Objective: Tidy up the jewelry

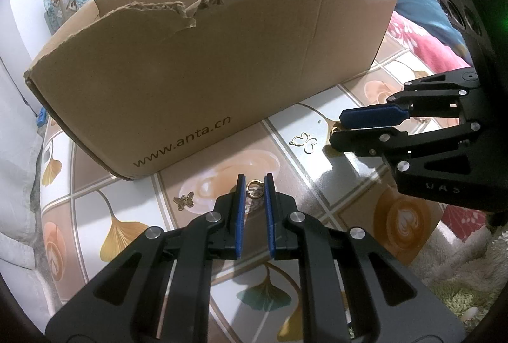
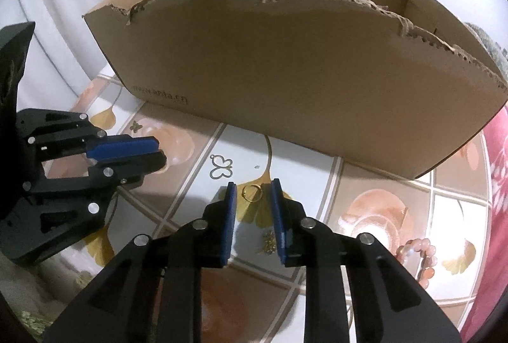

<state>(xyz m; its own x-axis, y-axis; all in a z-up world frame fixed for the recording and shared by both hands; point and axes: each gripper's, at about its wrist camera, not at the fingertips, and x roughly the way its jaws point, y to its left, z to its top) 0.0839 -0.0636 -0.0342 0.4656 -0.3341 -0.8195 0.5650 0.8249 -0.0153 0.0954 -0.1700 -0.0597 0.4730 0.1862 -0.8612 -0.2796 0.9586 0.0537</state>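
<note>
there, a big torn-edged cardboard box (image 1: pixel 203 79) standing on the patterned worktop (image 1: pixel 336 184). in front of it, left gripper (image 1: pixel 255 184) with fingers nearly closed around a small gold ring (image 1: pixel 255 188); cannot tell whether the pads actually press it. right gripper (image 2: pixel 252 192) a little wider, fingers either side of another gold ring (image 2: pixel 251 193), not touching it. between the grippers, a butterfly outline charm (image 1: pixel 305 142); left of the left gripper, a solid butterfly charm (image 1: pixel 184 202). pink bead bracelet (image 2: pixel 419 257) near the worktop's right edge.
</note>
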